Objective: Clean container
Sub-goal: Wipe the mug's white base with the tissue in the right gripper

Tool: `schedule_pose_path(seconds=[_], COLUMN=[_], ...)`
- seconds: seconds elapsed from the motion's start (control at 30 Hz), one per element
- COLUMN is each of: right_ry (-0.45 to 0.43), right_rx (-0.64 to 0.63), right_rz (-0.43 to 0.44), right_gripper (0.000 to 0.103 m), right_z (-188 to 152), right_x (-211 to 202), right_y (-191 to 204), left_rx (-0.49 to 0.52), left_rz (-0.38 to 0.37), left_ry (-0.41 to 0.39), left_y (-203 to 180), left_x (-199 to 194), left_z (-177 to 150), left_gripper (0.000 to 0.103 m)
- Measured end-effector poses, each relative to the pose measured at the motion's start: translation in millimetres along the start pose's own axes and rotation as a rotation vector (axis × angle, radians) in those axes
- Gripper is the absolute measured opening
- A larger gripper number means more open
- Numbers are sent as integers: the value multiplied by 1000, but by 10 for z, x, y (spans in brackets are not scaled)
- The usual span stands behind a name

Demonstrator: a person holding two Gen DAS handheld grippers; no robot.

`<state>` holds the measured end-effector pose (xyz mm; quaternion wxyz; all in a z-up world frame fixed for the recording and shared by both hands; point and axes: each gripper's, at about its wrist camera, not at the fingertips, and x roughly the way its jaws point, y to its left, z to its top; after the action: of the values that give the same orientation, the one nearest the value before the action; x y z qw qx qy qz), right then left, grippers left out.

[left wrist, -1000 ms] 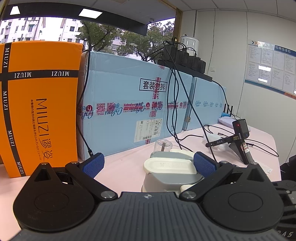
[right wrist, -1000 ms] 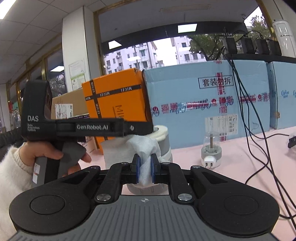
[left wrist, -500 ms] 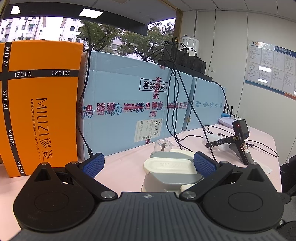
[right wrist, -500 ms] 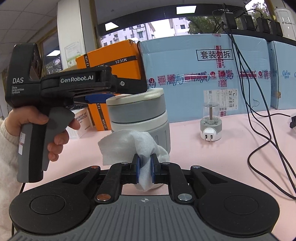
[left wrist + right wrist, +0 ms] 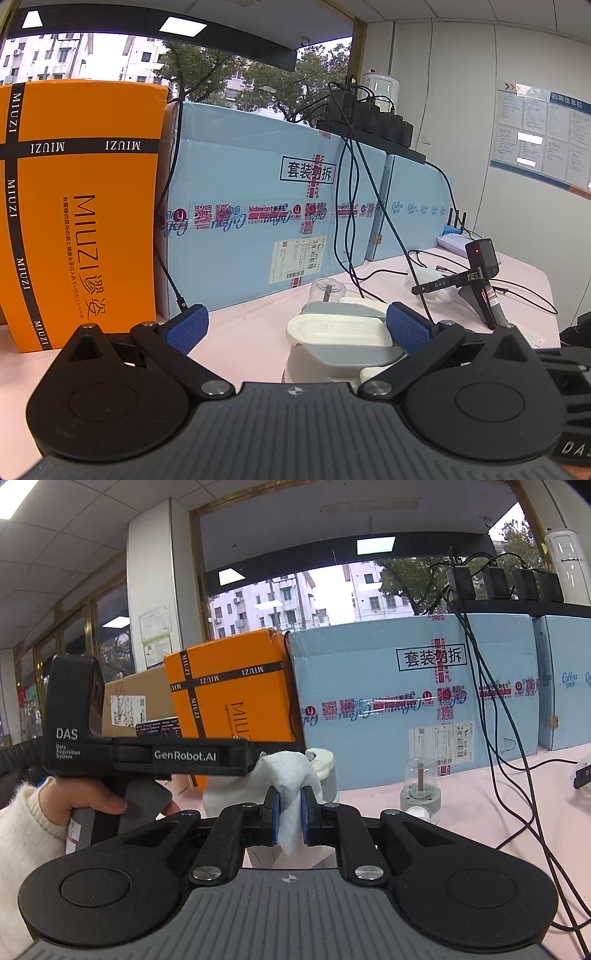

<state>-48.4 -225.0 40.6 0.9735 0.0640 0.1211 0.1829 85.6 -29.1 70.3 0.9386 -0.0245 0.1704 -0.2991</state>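
Right, one container on pink table | left gripper spread wide, right pad touching its lid | right gripper clamps one tissue before it, hiding body

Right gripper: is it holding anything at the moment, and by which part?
Yes. The right gripper is shut on the white wipe, pinching a bunched fold near its lower end; the rest billows up against the container.

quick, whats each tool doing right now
Left tool: open, its right pad at the container, left pad clear of it, not gripping.
Right tool: shut on the wipe.
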Motion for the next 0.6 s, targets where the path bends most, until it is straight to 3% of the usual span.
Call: schedule_pose_path(seconds=[0.3, 0.6], right_ry=[50, -37], right_rx=[15, -22], right_rz=[-1, 3], right_gripper=[11, 11], right_z=[-92, 70], right_x=[42, -56], right_y=[-25, 73], left_rx=[-2, -4], left_rz=[-10, -4], left_ry=[2, 1], left_y=[0, -6], left_x=[11, 7], left_z=[-1, -4], left_gripper=[103, 103])
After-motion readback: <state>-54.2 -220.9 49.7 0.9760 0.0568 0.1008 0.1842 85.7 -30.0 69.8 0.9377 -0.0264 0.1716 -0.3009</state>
